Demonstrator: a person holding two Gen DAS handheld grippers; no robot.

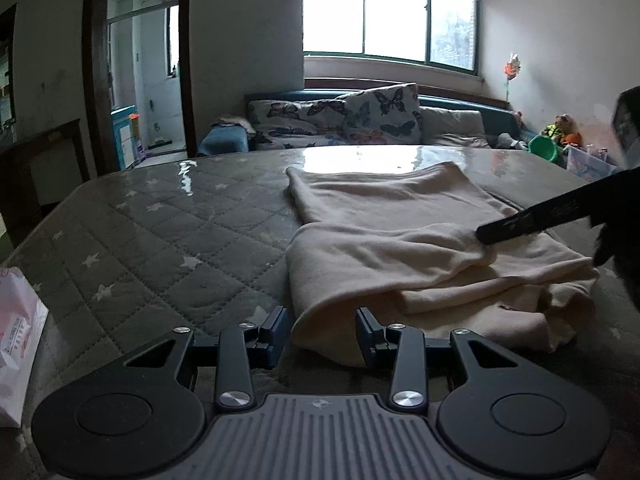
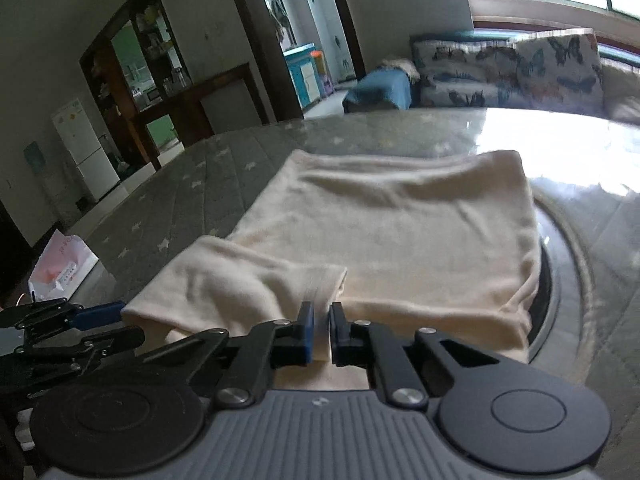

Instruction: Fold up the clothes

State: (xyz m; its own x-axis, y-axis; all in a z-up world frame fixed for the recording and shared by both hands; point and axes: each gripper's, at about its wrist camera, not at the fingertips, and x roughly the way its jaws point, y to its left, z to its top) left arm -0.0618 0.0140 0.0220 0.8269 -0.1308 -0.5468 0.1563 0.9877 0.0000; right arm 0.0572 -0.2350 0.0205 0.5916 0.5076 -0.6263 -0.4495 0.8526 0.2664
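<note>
Left wrist view: left tool [image 1: 322, 330] jaws apart, gripping nothing, just before near fold of cream garment [image 1: 420, 248] lying on quilted star-print worktop [image 1: 160, 232]. White bag [image 1: 18, 340] at left edge, print too small to read. Right tool [image 1: 516, 228] reaches onto garment.

Right wrist view: right tool [image 2: 319, 330] pinched together on cream garment [image 2: 400, 232] near edge, apparently sleeve cuff. Left tool [image 2: 96, 316] beside garment's left fold.

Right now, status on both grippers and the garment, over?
Left gripper open, at the near edge of the cream knit garment. Right gripper shut on a garment fold. Garment half-folded on grey star-quilted mattress. Nothing in the way.
</note>
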